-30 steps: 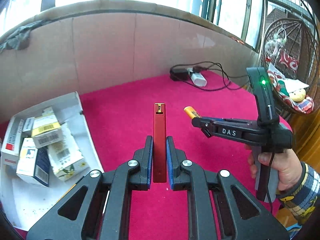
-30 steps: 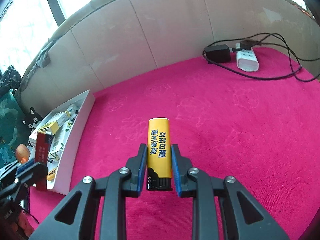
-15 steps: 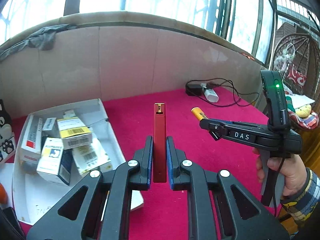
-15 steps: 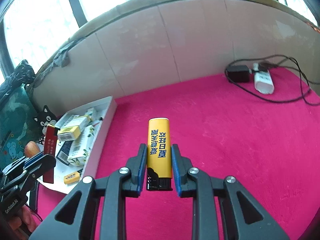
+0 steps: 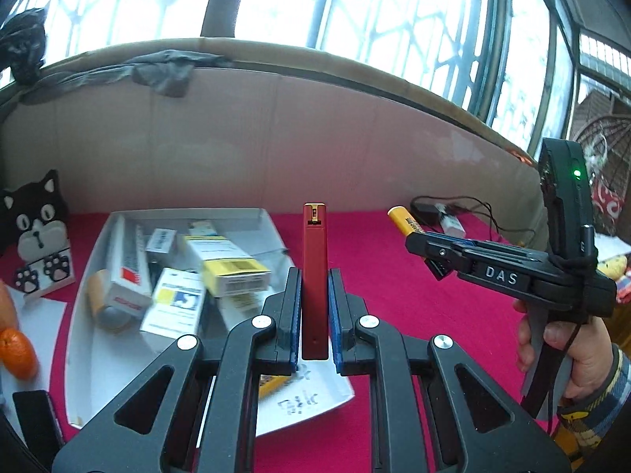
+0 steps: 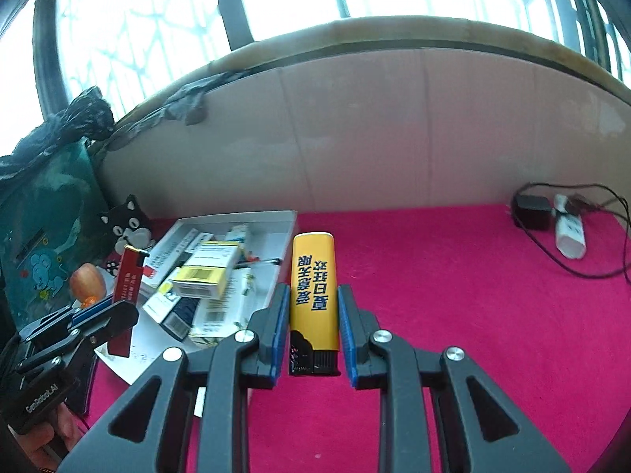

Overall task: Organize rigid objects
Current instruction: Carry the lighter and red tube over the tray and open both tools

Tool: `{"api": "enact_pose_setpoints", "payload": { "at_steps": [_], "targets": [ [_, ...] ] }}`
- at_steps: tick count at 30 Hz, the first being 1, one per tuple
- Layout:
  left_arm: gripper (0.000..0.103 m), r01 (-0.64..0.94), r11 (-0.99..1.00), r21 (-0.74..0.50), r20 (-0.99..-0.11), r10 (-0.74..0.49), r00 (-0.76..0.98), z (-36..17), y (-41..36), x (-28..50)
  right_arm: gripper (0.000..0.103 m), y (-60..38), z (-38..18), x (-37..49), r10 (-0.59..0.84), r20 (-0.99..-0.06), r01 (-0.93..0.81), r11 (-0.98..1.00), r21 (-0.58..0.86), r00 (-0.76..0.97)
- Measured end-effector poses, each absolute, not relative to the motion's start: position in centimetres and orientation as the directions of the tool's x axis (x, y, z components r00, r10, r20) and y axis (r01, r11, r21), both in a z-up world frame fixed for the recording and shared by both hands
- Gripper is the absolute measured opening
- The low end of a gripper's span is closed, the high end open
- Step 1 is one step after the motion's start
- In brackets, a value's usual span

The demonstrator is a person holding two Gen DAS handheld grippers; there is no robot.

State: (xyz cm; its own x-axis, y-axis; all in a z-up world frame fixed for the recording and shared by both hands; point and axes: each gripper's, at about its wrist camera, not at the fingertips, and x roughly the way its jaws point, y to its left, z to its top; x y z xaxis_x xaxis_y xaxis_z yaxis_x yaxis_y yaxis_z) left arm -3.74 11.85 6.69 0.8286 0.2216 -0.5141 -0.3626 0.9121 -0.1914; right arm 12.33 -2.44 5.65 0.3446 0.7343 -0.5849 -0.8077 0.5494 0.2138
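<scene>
My left gripper (image 5: 314,276) is shut on a slim red lighter (image 5: 314,268) that stands upright between its blue pads, above the near right corner of the white box (image 5: 272,222). My right gripper (image 6: 313,291) is shut on a yellow lighter (image 6: 313,280) with blue lettering, black end toward me, over the pink cloth just right of the white box (image 6: 286,244). In the left wrist view the right gripper (image 5: 414,238) reaches in from the right with the yellow lighter (image 5: 404,220). The right wrist view has the left gripper (image 6: 114,311) with the red lighter (image 6: 126,287) at far left.
Several small cartons (image 5: 232,268) lie piled in the white box. A black cat figure (image 5: 35,232) and an orange fruit (image 5: 15,349) sit left of it. A charger with cables (image 6: 552,220) lies at the back right by the cardboard wall (image 6: 394,134). A hand (image 5: 568,351) grips the right tool.
Both grippers have swung left and risen with their lighters still held. The white box has come from the left edge toward the middle of both views, now under the left gripper's tips.
</scene>
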Motion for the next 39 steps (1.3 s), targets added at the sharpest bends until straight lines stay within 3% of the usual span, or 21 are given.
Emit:
{"api": "enact_pose_setpoints", "payload": {
  "at_steps": [23,39],
  "targets": [
    [0.012,-0.65,0.725,-0.227,-0.525,0.47,0.709,5.1,21.8,-12.8,0.023,7.4,7.0,7.4,0.752,-0.614,-0.899,0.411,0.152,0.24],
    [0.012,-0.641,0.751,-0.162,-0.634,0.418,0.65,0.8,21.3,-10.1,0.023,17.3,4.6,5.6,0.697,-0.694,-0.908,0.39,0.154,0.182]
  ]
}}
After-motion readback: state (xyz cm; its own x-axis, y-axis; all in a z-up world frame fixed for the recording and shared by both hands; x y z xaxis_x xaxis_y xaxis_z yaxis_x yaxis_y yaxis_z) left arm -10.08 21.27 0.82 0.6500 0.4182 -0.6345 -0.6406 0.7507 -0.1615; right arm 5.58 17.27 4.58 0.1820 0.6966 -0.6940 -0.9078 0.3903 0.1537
